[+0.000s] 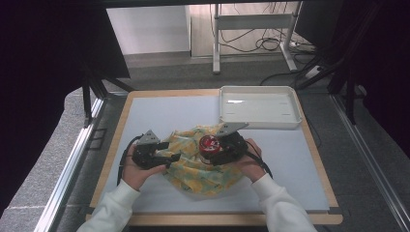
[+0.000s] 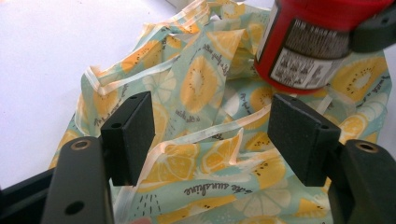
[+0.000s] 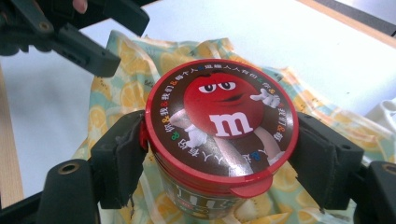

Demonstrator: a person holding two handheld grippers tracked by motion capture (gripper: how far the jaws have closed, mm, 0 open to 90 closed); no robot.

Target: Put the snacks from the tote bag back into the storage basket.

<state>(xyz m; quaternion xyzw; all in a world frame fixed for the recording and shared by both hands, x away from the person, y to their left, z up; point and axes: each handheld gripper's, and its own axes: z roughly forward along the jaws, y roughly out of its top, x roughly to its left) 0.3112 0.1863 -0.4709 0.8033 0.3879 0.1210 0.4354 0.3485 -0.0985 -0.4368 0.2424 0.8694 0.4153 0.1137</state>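
Right gripper (image 3: 219,154) clamped on red tub (image 3: 222,126), above lemon cloth (image 2: 196,93). Left gripper (image 2: 215,135) agape, empty, over cloth folds.

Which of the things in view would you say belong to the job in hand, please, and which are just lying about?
In the job:
- red candy tub, gripped by the right tongs
- lemon-print cloth under it, with the open left tongs over a fold

Lying about:
- white tray, at the table's far right corner
- metal stand and cables on the floor beyond
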